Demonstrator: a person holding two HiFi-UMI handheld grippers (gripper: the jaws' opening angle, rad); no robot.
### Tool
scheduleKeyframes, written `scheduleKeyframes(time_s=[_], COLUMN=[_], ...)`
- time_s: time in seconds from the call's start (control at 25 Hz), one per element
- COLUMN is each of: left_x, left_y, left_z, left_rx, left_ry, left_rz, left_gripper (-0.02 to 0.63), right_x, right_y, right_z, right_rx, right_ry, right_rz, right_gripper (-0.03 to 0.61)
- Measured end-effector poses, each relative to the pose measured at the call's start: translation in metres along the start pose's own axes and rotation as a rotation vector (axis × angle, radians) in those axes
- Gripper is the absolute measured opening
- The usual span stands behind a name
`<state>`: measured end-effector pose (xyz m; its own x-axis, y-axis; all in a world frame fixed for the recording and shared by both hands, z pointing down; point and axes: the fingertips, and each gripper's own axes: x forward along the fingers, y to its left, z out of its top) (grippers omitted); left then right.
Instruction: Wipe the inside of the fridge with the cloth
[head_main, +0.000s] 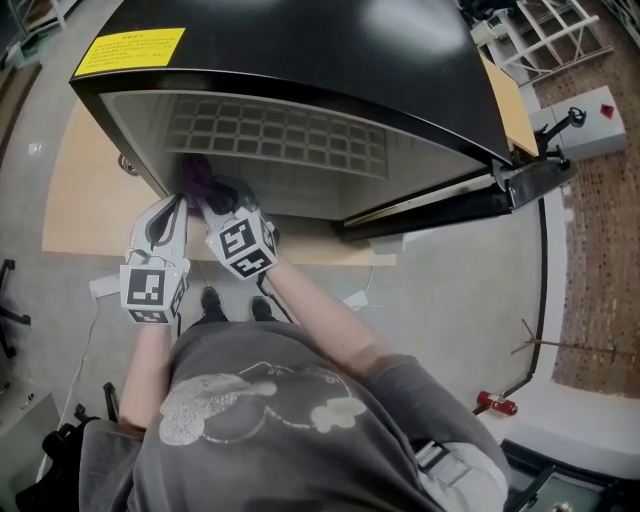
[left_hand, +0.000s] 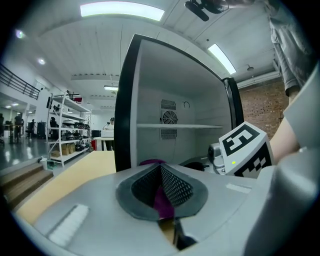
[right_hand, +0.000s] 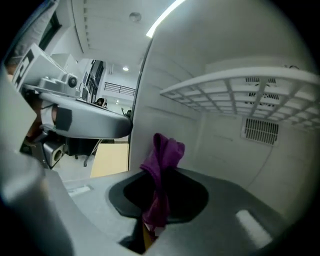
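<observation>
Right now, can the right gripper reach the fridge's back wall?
Probably yes: the right gripper, shut on the cloth, sits below the wire shelf with nothing before the back wall. The left gripper grips the cloth, which may tether it.

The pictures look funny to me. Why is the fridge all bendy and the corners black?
Head view: the wide lens bends the fridge edge into a curve. Left gripper view: black rounded corners, ceiling light glaring white. Right gripper view: purple cloth fairly sharp, shelf curved.
</observation>
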<state>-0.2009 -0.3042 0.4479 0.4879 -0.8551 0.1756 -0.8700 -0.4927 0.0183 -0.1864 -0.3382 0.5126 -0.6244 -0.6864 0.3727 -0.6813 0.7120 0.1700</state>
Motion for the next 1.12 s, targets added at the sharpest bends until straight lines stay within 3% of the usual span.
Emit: scheduleKeyframes(time_s=[0.36, 0.56, 1.12], left_x=[0.013, 0.02, 0.047], left_y=[-0.001, -0.004, -0.054], left_z=[-0.011, -0.009, -0.003], left_rx=[-0.003, 0.005, 0.005], left_ry=[0.039, 0.038, 0.027], left_rz=[-0.039, -0.056, -0.178], left_gripper=[0.018, 0.017, 0.018], right_x=[0.037, 0.03, -0.049], right_y=[-0.024, -0.042, -0.119], right_z=[-0.024, -0.035, -0.089], right_rx=[-0.033, 0.01, 0.113], right_ry=[0.136, 0.17, 0.32], right_rz=[-0.027, -0.075, -0.344], right_gripper=[0.041, 0.041, 0.043])
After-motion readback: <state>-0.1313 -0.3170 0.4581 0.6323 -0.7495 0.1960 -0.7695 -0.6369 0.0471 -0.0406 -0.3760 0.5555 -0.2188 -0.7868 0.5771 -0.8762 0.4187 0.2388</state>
